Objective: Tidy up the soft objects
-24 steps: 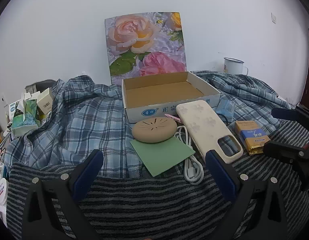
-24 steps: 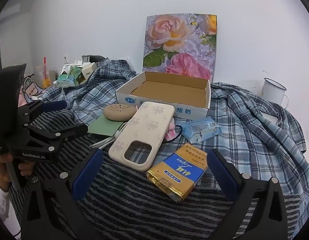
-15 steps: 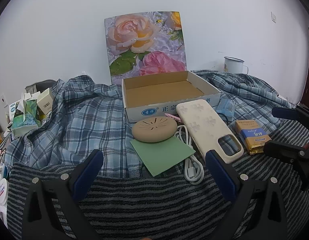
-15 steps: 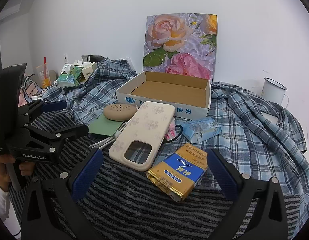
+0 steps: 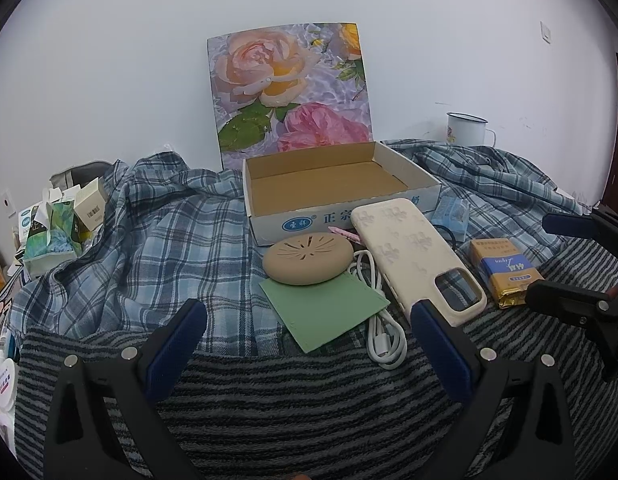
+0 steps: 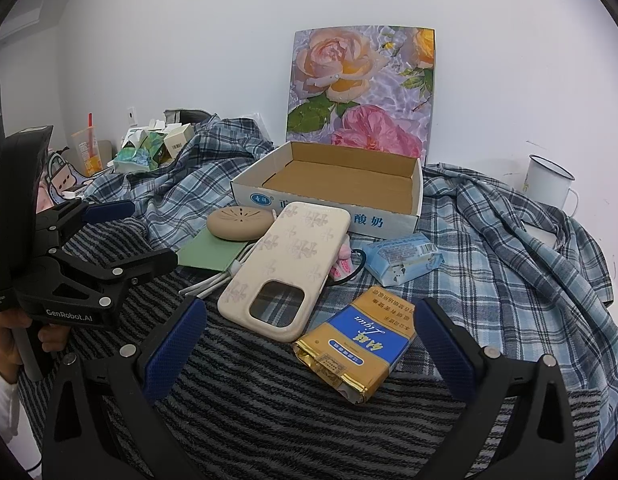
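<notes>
Right wrist: mug [image 6: 547, 180] behind plaid shirt [image 6: 509, 248]

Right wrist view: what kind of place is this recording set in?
Probably a lived-in room at home, perhaps a bedroom. The items lie on a plaid shirt spread over a striped fleece blanket, with a drink cup and tissue packs cluttered against a plain white wall.
</notes>
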`<control>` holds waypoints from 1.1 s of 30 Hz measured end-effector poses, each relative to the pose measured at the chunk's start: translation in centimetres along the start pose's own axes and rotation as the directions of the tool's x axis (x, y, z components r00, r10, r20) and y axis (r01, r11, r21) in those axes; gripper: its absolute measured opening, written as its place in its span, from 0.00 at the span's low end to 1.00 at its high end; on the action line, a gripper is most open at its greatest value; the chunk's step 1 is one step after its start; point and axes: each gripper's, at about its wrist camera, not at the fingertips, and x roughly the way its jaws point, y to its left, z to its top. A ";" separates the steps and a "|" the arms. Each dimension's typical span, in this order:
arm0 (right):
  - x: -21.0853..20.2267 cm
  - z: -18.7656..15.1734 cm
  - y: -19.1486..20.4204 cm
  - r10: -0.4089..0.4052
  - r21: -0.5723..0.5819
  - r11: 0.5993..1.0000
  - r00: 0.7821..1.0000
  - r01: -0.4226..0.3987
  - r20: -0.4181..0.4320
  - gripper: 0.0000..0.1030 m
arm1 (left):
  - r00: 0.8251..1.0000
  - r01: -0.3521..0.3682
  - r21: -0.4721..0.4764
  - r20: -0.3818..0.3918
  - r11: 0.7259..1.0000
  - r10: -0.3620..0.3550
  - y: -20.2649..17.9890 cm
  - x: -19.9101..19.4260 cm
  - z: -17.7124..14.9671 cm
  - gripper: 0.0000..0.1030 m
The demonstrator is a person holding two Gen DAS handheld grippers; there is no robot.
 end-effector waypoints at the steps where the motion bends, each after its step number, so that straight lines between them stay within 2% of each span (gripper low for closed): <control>1: 0.0 0.0 0.0 0.000 0.000 1.000 1.000 0.000 0.000 1.00 | 1.000 0.000 0.000 0.000 1.000 0.000 0.0 0.0 0.0 1.00; 33: 0.2 -0.1 0.4 -0.008 -0.017 1.000 1.000 0.007 -0.009 1.00 | 1.000 -0.002 0.007 0.000 1.000 0.002 -0.1 0.1 -0.1 1.00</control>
